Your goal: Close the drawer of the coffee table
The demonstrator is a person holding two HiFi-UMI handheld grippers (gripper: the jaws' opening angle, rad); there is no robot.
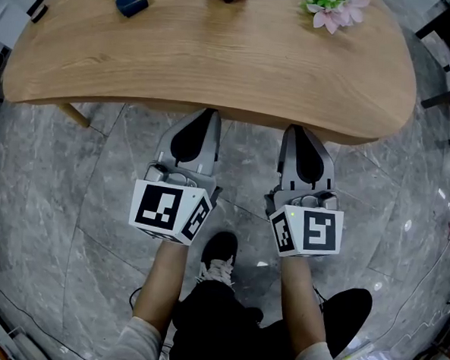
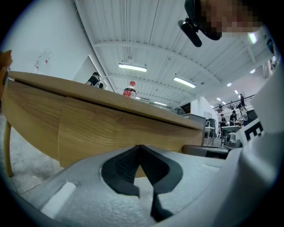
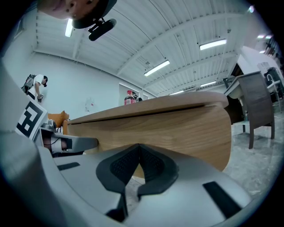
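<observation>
Head view has the grey left gripper (image 1: 200, 132) and the grey right gripper (image 1: 303, 144) side by side, tips at the near edge of the oval light-wood coffee table (image 1: 217, 61). Each gripper's own view shows its jaws pressed together on nothing, close to the curved wooden drawer front (image 2: 124, 133). I'd judge this the closing push, and next comes a square, even press. The tabletop hides whether the drawer sits flush.

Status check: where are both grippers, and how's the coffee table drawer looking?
Left gripper and right gripper both shut, empty. Tips at the drawer front, under the coffee table edge. Drawer looks pushed in. Nothing in the way.
</observation>
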